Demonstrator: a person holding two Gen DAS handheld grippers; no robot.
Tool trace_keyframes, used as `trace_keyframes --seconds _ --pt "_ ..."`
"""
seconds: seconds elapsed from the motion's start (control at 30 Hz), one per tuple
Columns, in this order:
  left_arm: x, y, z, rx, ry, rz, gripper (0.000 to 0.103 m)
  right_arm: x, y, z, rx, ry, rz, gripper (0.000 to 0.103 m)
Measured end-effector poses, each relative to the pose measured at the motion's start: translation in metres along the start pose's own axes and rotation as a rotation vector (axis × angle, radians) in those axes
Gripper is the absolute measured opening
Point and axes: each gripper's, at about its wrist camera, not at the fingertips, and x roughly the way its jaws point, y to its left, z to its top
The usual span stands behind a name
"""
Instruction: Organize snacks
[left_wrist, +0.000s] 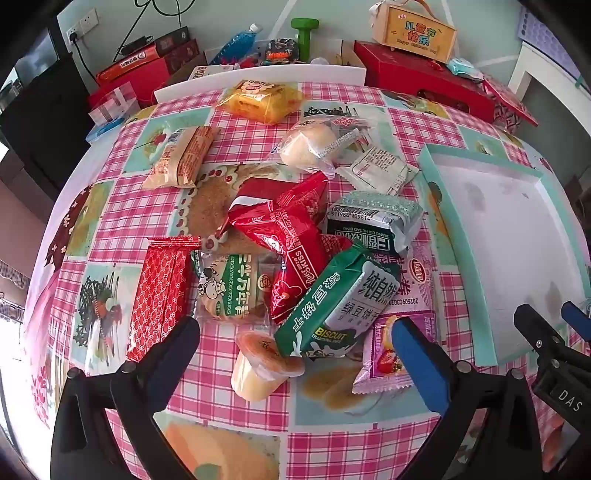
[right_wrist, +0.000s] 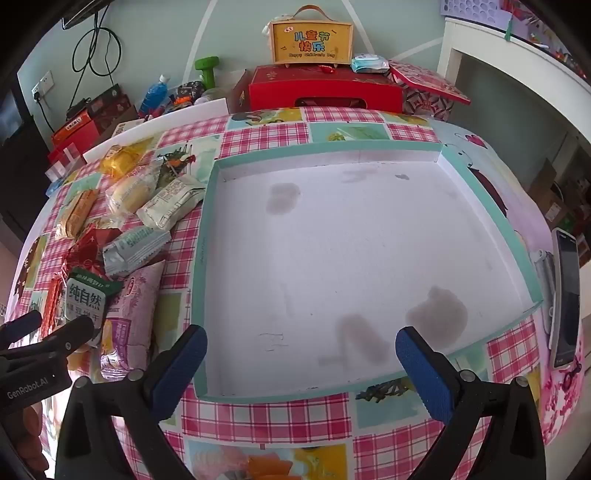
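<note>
A pile of snack packets lies on the pink checked tablecloth: a green biscuit pack (left_wrist: 332, 306), red wrappers (left_wrist: 291, 236), a jelly cup (left_wrist: 258, 365), a pink packet (left_wrist: 388, 350), a bun (left_wrist: 310, 144) and a yellow pack (left_wrist: 262, 99). My left gripper (left_wrist: 295, 350) is open and empty, just above the jelly cup and green pack. An empty teal-rimmed white box tray (right_wrist: 201, 258) lies to the right of the pile. My right gripper (right_wrist: 301, 358) is open and empty over the tray's near edge. The green pack (right_wrist: 85, 299) also shows in the right wrist view.
Red gift boxes (right_wrist: 325, 88), a yellow carry box (right_wrist: 310, 40), a green dumbbell (right_wrist: 207, 70) and a blue bottle (right_wrist: 153, 92) stand along the back wall. A phone (right_wrist: 565, 295) lies at the table's right edge. A white shelf (right_wrist: 517, 59) is at the far right.
</note>
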Motion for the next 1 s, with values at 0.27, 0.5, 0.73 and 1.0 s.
trace_keyframes --seconds 0.27,0.5,0.73,1.0 --pt "-0.004 -0.008 0.0 -0.01 -0.01 -0.001 0.103 -0.001 0.001 0.0 -0.002 -0.002 0.006 0.103" --pt "-0.007 -0.003 0.001 -0.015 -0.026 -0.02 0.103 0.001 0.003 -0.001 -0.01 0.0 -0.001 0.103" --pt "-0.009 -0.003 0.002 -0.014 -0.04 -0.03 0.103 0.0 0.007 -0.002 -0.021 -0.006 -0.008 0.103" --pt "-0.011 0.0 0.001 -0.013 -0.048 -0.038 0.103 0.0 0.012 -0.004 -0.055 -0.013 -0.006 0.103"
